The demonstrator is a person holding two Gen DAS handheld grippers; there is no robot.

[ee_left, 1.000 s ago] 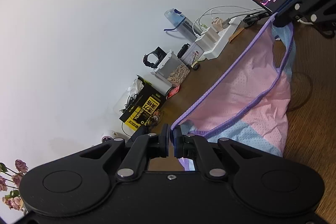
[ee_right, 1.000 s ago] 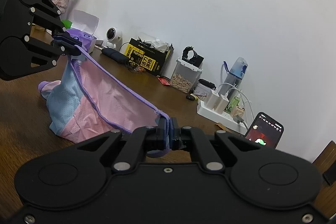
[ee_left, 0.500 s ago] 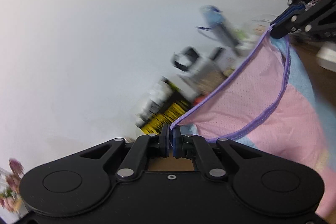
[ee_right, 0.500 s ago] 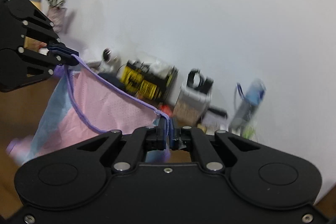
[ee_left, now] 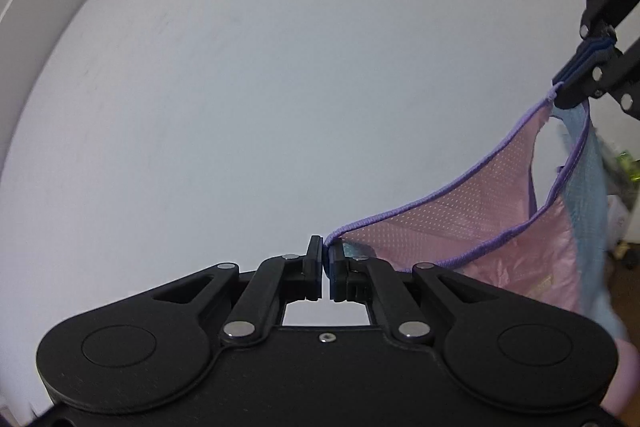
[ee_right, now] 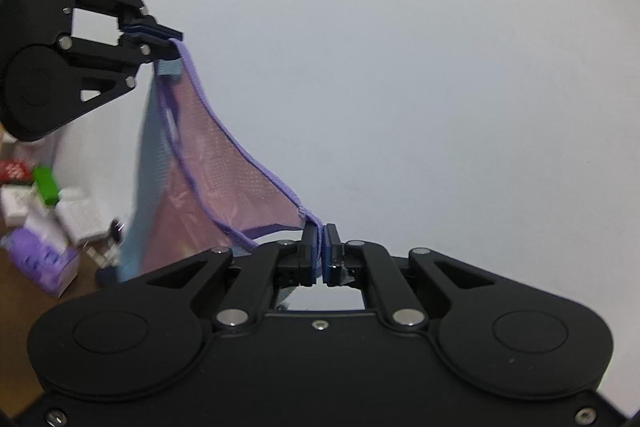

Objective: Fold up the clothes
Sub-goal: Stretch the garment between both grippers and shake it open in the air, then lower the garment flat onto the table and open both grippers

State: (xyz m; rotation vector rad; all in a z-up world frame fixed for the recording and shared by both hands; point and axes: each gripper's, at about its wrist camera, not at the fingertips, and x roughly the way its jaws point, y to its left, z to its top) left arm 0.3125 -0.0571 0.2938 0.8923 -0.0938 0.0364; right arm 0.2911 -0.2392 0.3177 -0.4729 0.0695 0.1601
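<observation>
White wall [ee_left: 240, 87]: fills the background ahead of both tongs in both views.

Garment [ee_left: 500, 227], pink mesh with light blue panels and purple binding: hangs in the air between the two tongs, top edge sagging in a curve from one to the other, body drooping below them.

Left tongs [ee_left: 325, 259]: closed on one end of the purple-bound edge; seen from the right wrist camera up and to the left, fingers pinched on the same hem.

Right tongs [ee_right: 323, 247]: closed on the other end of the edge; seen from the left wrist camera at the far upper right.

Wooden table [ee_right: 24, 291]: low and left of the right tongs, beneath the hanging cloth.

Purple box [ee_right: 44, 263]: on the table, below the left tongs, possibly a tissue pack; blurred.

White boxes [ee_right: 76, 215]: behind the purple box, against the wall.

Green item [ee_right: 46, 185]: among the white boxes, too blurred to identify.
</observation>
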